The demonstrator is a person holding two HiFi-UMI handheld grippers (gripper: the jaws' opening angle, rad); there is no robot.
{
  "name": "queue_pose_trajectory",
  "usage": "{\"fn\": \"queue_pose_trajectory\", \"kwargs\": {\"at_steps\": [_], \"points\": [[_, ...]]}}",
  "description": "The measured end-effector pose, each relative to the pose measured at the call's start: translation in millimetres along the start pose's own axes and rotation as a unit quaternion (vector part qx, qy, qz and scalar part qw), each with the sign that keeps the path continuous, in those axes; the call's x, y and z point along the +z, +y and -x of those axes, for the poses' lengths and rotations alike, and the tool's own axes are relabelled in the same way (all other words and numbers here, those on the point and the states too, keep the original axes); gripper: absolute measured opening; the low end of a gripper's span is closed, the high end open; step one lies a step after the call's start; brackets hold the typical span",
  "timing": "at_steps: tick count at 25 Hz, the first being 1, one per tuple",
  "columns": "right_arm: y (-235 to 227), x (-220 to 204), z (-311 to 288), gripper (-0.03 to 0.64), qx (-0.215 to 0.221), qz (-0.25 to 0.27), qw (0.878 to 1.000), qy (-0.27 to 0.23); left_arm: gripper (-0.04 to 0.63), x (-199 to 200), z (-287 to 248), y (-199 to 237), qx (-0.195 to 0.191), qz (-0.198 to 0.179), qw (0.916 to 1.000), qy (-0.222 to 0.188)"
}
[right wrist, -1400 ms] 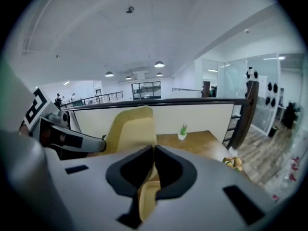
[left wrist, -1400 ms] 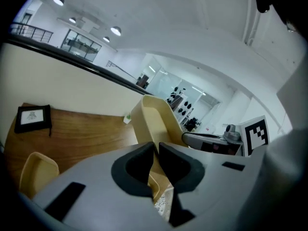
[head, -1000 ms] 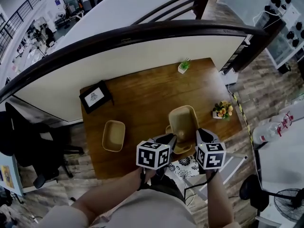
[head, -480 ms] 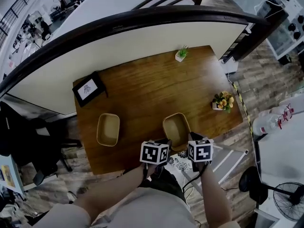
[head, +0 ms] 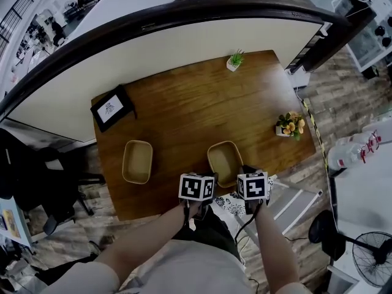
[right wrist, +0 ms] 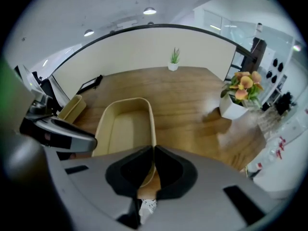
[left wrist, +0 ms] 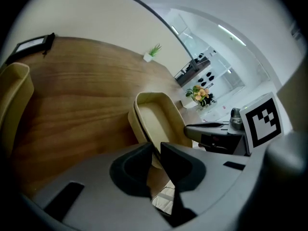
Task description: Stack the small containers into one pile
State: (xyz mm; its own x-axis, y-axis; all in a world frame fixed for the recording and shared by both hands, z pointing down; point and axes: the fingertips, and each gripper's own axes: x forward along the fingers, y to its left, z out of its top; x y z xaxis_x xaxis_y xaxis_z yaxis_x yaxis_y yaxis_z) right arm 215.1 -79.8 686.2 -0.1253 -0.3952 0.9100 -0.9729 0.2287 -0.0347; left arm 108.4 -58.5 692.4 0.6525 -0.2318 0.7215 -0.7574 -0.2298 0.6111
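Note:
Two tan containers rest on the wooden table. The right container lies flat near the table's front edge, and both grippers are at its near end. My left gripper has its jaws around the near left rim; the jaws are opening and a thin gap shows beside the rim. My right gripper is shut on the near right rim of the same container. The second container sits alone to the left, apart from both grippers, and shows at the left edge of the left gripper view.
A black framed picture stands at the back left of the table. A small green plant is at the back edge and a pot of orange flowers near the right edge. A black chair stands left of the table.
A second ago the right container was lifted and tilted between the grippers. It now lies flat on the table near the front edge. The left jaws have loosened slightly.

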Motion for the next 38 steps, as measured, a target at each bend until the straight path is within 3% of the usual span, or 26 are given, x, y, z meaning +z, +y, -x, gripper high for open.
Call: {"fn": "queue_pose_trajectory", "kwargs": {"at_steps": [6, 10, 12, 13, 14, 17, 23, 28, 33, 38], "points": [[-0.7, -2.2, -8.3, 0.028, 0.0, 0.013, 1.0, 0.008, 0.055, 0.3, -2.0, 4.1, -0.017, 0.028, 0.9995, 0.0], [1.6, -4.8, -14.4, 0.035, 0.003, 0.017, 1.0, 0.019, 0.058, -0.6, -1.2, 3.1, -0.009, 0.006, 0.9999, 0.008], [3.2, -2.2, -11.7, 0.08, 0.005, 0.018, 1.0, 0.017, 0.065, 1.7, 2.6, 4.7, 0.004, -0.014, 0.9999, 0.007], [3.7, 1.6, -7.8, 0.103, 0.005, 0.018, 1.0, 0.012, 0.112, 4.7, 6.1, 6.2, 0.012, -0.025, 0.9996, 0.004], [4.0, 6.6, -2.9, 0.124, 0.006, 0.017, 1.0, 0.005, 0.162, 8.9, 10.9, 7.6, 0.019, -0.036, 0.9992, 0.0], [4.2, 24.5, 15.5, 0.166, 0.012, 0.011, 1.0, -0.023, 0.164, 24.0, 29.0, 8.6, 0.024, -0.056, 0.998, -0.019], [9.8, 86.6, 72.8, 0.17, 0.026, 0.013, 0.993, -0.115, 0.164, 74.6, 83.4, 2.6, 0.029, -0.102, 0.9903, -0.09], [26.8, 143.3, 137.6, 0.178, 0.046, 0.017, 0.977, -0.206, 0.206, 121.5, 148.6, -6.0, 0.046, -0.157, 0.9719, -0.169], [50.9, 188.3, 200.6, 0.199, 0.066, 0.038, 0.955, -0.287, 0.24, 159.3, 221.8, -26.5, 0.067, -0.221, 0.9402, -0.25], [84.9, 219.1, 259.0, 0.235, 0.085, 0.067, 0.927, -0.36, 0.252, 180.6, 295.1, -47.3, 0.085, -0.253, 0.9048, -0.332]]}}
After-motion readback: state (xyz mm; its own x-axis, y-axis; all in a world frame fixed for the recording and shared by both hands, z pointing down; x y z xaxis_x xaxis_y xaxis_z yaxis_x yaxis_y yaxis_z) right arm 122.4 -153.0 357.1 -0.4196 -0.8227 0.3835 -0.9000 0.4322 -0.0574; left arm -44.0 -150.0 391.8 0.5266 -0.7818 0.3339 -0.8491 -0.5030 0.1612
